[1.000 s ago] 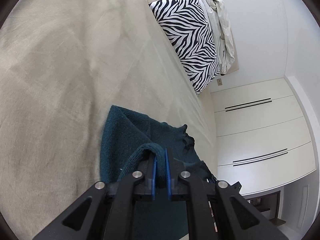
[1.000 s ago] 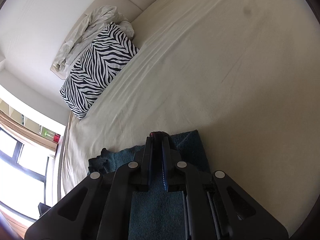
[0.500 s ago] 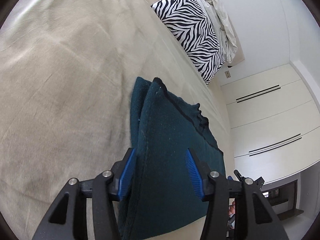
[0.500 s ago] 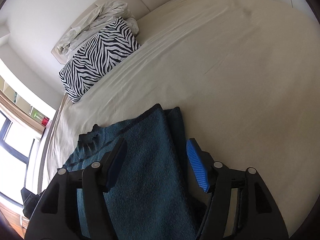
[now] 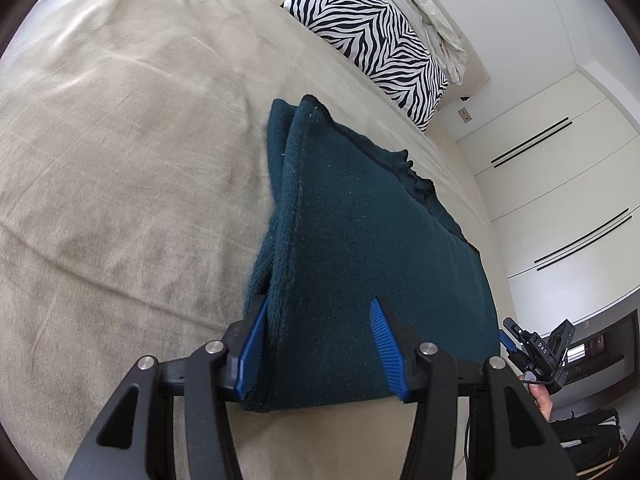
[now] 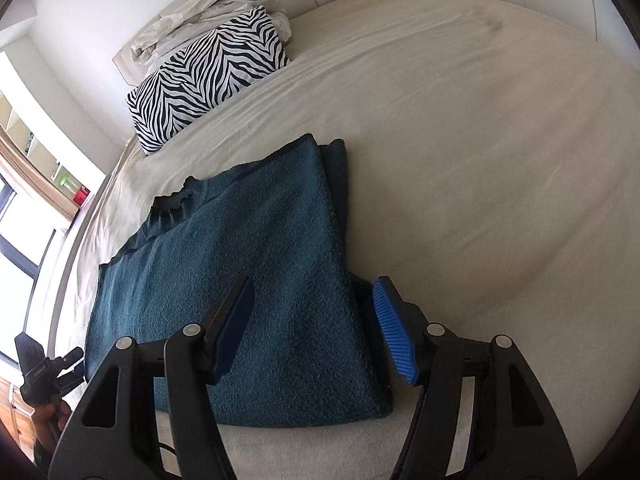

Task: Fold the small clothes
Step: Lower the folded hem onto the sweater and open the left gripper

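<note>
A dark teal knitted sweater [image 5: 360,248] lies folded flat on the beige bed sheet [image 5: 120,160]; it also shows in the right wrist view [image 6: 248,264], collar toward the pillow. My left gripper [image 5: 320,344] is open, its blue pads on either side of the sweater's near left edge, holding nothing. My right gripper [image 6: 316,328] is open over the near right corner of the sweater, empty. The right gripper also shows at the right edge of the left wrist view [image 5: 536,352], and the left gripper at the left edge of the right wrist view [image 6: 44,368].
A zebra-striped pillow [image 5: 376,40] and a crumpled white duvet [image 6: 208,12] lie at the head of the bed. White wardrobe doors [image 5: 560,184] stand beside the bed. A window [image 6: 24,240] is on the other side.
Both grippers were shut on the sweater's folded edge a second ago. They have opened, let it drop flat on the bed, and drawn back toward the near edge.
</note>
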